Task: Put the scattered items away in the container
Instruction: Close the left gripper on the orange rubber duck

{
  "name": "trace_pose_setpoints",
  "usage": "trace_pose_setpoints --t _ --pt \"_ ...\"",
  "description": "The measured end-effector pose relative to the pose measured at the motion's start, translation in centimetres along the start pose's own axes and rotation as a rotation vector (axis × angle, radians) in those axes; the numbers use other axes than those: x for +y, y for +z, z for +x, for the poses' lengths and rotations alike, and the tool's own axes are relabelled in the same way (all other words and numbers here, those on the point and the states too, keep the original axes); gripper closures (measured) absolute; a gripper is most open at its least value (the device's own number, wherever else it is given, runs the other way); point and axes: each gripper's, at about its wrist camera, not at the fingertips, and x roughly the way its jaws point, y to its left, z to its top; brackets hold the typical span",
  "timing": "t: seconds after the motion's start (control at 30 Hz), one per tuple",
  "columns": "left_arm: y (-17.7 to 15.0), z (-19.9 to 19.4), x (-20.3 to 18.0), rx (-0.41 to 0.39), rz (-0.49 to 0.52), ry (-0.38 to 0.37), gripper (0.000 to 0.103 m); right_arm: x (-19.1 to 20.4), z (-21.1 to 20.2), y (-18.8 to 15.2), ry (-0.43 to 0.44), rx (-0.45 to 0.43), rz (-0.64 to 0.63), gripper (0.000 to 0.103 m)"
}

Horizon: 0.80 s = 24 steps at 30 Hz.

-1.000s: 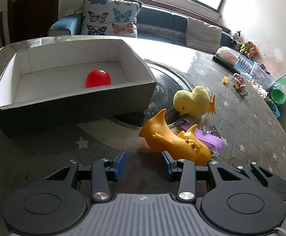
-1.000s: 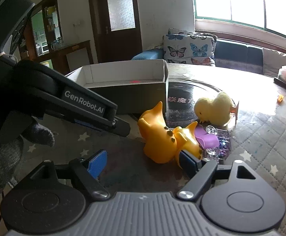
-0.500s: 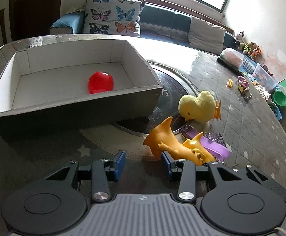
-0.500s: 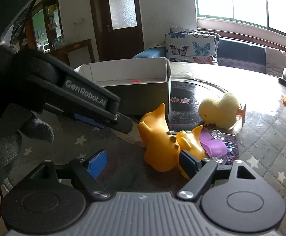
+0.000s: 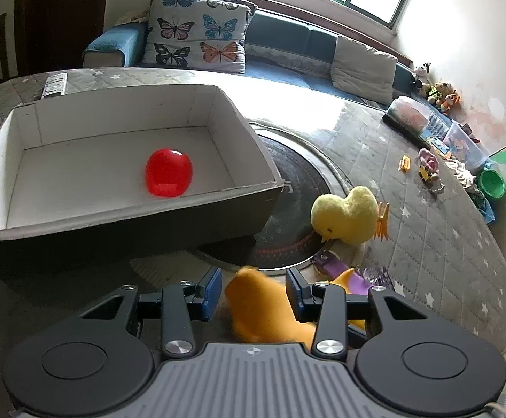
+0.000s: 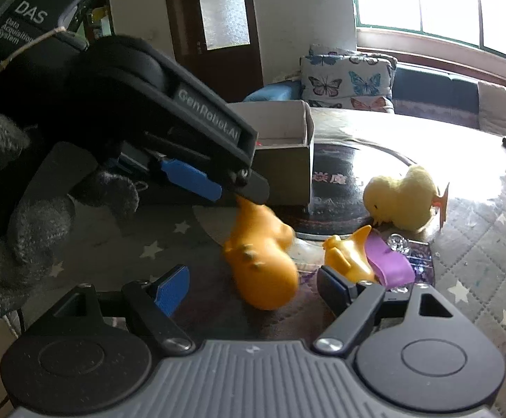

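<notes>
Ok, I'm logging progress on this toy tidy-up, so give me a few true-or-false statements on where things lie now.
1. A red ball lies inside the cardboard box. True.
2. The yellow plush chick is already in the box. False: it lies on the table, beside the box.
3. The orange toy dinosaur sits between the open fingers of the left tool. True.
4. The right tool is shut on the purple strap. False: its jaws are closing with nothing pressed between them; the strap lies on the table.
5. The box holds several toys. False: only the ball shows inside.
</notes>
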Motion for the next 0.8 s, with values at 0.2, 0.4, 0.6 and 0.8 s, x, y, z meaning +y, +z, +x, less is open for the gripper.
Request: trace_pose_setpoints --t 0.2,0.4,0.6,0.8 --pt "0.2 0.7 0.5 0.011 -0.018 0.004 0.060 0.3 0.9 0.1 0.018 0.020 -0.013 0.028" --pt "0.0 1.6 1.4 0.035 -0.053 0.012 0.060 0.6 1.7 0.3 0.035 0.029 -0.018 0.035" --pt "-0.2 2.1 1.8 0.041 -0.072 0.002 0.060 0.8 2.3 0.2 0.031 0.045 -0.021 0.041" --pt "-0.2 2.4 2.0 0.042 -0.080 -0.011 0.060 1.0 2.7 0.3 0.013 0.055 -0.027 0.049"
